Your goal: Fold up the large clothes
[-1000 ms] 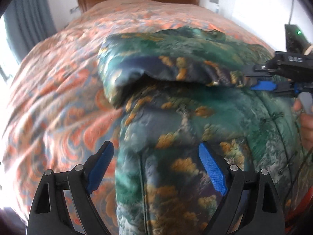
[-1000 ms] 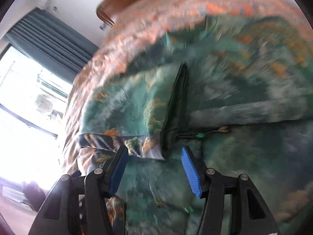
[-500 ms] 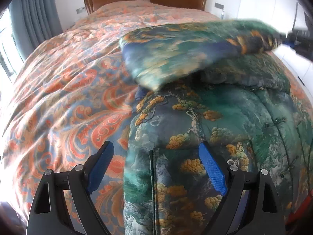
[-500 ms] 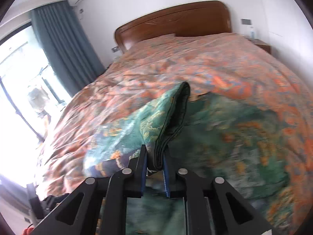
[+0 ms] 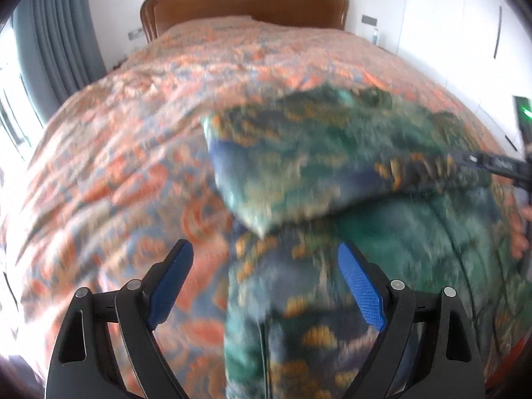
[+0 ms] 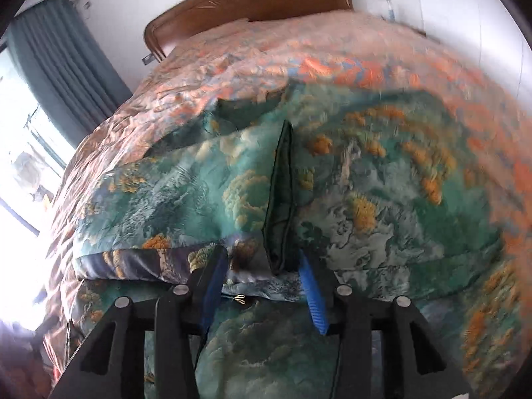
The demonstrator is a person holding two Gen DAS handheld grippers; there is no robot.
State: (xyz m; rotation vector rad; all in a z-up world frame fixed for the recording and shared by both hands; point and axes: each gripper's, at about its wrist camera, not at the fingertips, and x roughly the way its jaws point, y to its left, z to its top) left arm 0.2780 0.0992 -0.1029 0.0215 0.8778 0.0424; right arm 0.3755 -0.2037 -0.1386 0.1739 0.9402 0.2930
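- Bed (image 5: 109, 153): orange paisley quilt; curtain (image 5: 63, 33) at far left, wooden headboard (image 5: 246, 3) beyond.
- Left gripper (image 5: 266, 286): jaws spread wide, holding nothing, poised above the near hem of the garment (image 5: 382, 242).
- Garment: large green padded jacket lying on the bed's right half, sleeve (image 6: 186, 196) folded across the body.
- Right gripper (image 6: 262, 286): jaws have just been opening; sleeve cuff (image 6: 279, 199) sits between them, pads apparently no longer pressing it.
- Risk: puffy, slippery sleeve may spring back or slide off once released; the retreating gripper could snag the cuff and undo the fold.
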